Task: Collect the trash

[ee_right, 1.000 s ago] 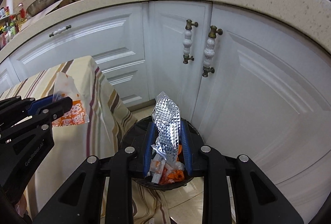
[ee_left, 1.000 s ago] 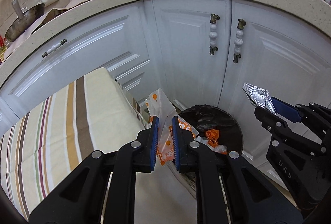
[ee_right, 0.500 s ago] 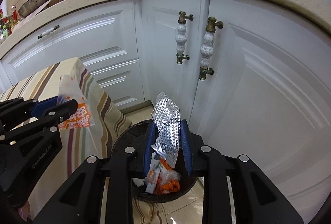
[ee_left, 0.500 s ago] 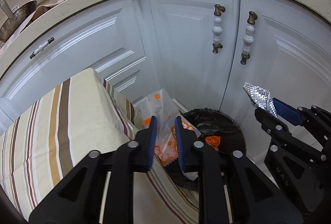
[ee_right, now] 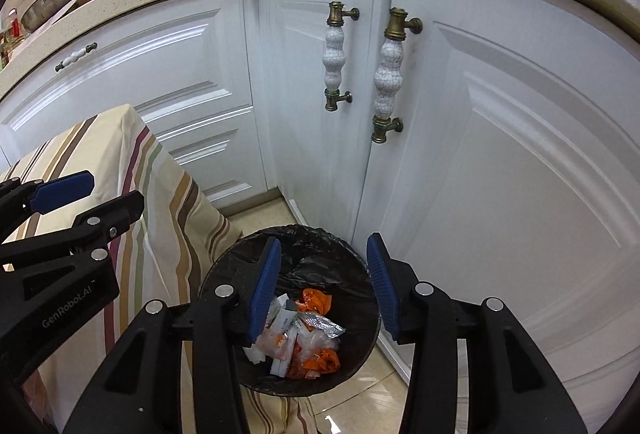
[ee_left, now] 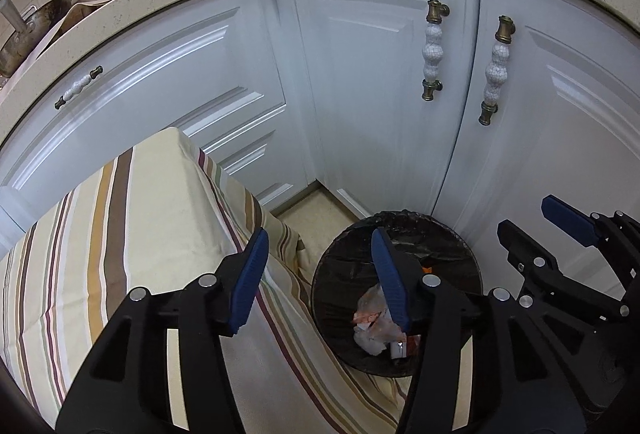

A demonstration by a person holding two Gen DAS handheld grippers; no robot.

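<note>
Two grippers hang over the trash bin (ee_right: 288,310), and both are empty, jaws spread wide. The left gripper (ee_left: 320,274) sits with one blue pad above the striped tablecloth (ee_left: 132,234) and the other above the bin's near rim; the right gripper (ee_right: 324,286) straddles the bin mouth squarely. The trash lies at the bottom of the black liner: a crumpled foil wrapper (ee_right: 320,324) toward 3 o'clock of the pile, orange-printed packets (ee_right: 320,358) at 5 o'clock, white paper scraps (ee_right: 280,330) toward 9 o'clock. From the left wrist view only a pale clump (ee_left: 374,318) shows, partly hidden by the right-hand pad.

The drop looks done, so the step in hand is, I'd judge, getting clear. Lift straight up rather than sideways, since the liner's crinkled edge sits close under the pads and could catch. The left gripper should swing toward 9 o'clock over the cloth; the right should back off from the white cabinet doors (ee_right: 500,153) and their ceramic handles (ee_right: 386,73) at 12 o'clock. Whether more trash waits on the worktop cannot be seen from here.
</note>
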